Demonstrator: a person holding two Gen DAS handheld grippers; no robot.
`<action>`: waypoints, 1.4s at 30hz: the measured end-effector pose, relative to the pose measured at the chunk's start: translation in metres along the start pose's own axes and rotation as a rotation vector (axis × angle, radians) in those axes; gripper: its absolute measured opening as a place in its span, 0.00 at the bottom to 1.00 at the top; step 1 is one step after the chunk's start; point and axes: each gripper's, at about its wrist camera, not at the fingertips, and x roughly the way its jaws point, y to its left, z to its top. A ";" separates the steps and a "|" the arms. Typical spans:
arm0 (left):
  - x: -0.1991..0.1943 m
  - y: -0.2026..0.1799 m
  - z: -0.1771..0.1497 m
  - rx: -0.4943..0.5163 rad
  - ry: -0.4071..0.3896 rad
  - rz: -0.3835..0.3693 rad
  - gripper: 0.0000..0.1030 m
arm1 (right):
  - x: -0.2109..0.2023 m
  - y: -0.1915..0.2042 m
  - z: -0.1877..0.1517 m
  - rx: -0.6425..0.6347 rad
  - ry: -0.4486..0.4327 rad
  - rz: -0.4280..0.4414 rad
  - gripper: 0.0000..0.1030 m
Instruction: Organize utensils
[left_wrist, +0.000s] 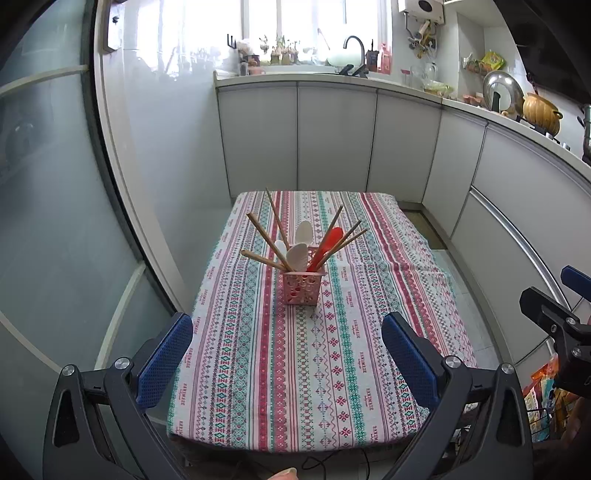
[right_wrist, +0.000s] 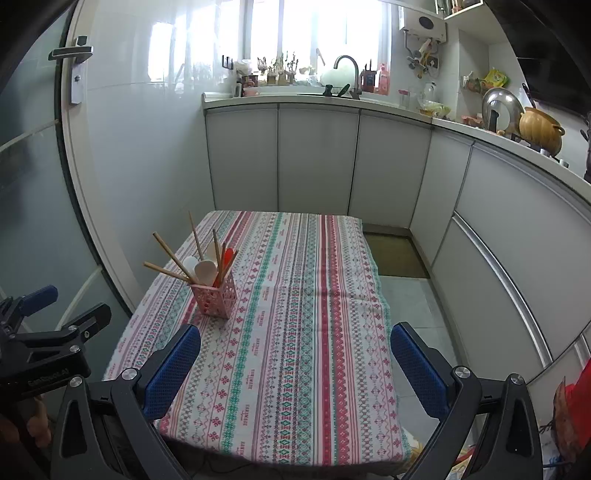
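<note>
The pink perforated holder (left_wrist: 300, 288) stands upright on the striped tablecloth (left_wrist: 332, 354), at twelve o'clock from the left gripper (left_wrist: 288, 354) and well ahead of its blue pads (left_wrist: 164, 360); from the right gripper (right_wrist: 295, 365) it sits toward eleven o'clock (right_wrist: 214, 297). One holder carries six wooden chopsticks (left_wrist: 275, 218), three white spoons (left_wrist: 303, 230) and one red spoon (left_wrist: 327, 245), all fanning outward. Both grippers hover over the near table edge with jaws spread wide and nothing between them, level and pointed toward the far cabinets (left_wrist: 332, 136). Each shows at the other view's edge, at three o'clock and nine o'clock.
</note>
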 end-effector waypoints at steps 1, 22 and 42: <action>0.000 0.000 0.000 0.000 0.000 -0.001 1.00 | 0.000 0.000 0.000 0.001 0.001 0.000 1.00; 0.002 0.001 0.000 -0.008 0.004 0.005 1.00 | 0.005 -0.002 0.000 0.017 0.007 -0.006 1.00; 0.015 -0.004 0.000 -0.004 0.031 0.015 1.00 | 0.013 -0.006 0.000 0.031 0.024 -0.010 1.00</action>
